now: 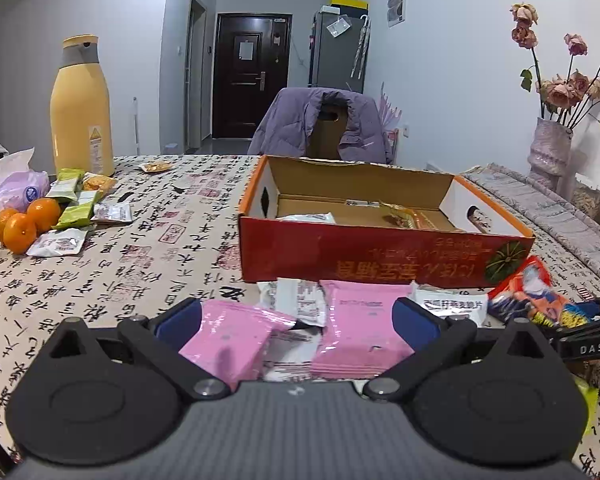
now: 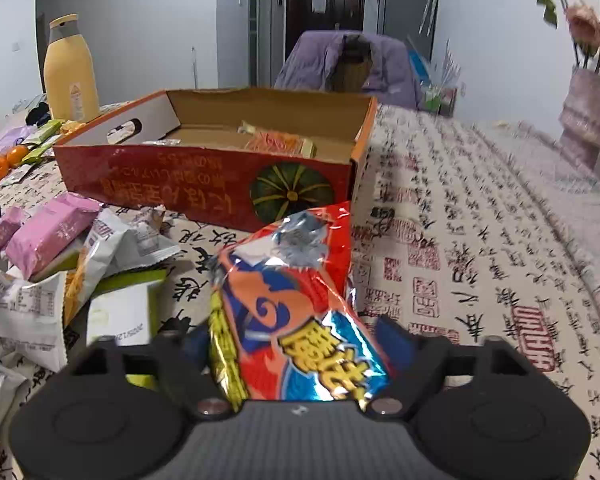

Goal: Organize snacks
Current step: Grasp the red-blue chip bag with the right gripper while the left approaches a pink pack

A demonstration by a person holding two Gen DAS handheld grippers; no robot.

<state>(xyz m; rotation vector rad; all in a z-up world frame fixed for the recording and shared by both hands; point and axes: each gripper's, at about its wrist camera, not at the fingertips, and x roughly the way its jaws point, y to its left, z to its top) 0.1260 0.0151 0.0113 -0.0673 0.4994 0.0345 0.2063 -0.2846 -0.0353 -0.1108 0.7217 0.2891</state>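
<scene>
A red cardboard box with an open top stands on the table and holds a few snack packets; it also shows in the right wrist view. My left gripper is open, its blue pads on either side of two pink snack packets lying in front of the box. My right gripper is shut on a red and blue foil snack bag, held above the table near the box's front right corner. This bag also shows at the right in the left wrist view.
A yellow bottle, several oranges and green and white packets lie at the far left. A pile of pink, white and green packets lies left of my right gripper. A vase of flowers stands at the right.
</scene>
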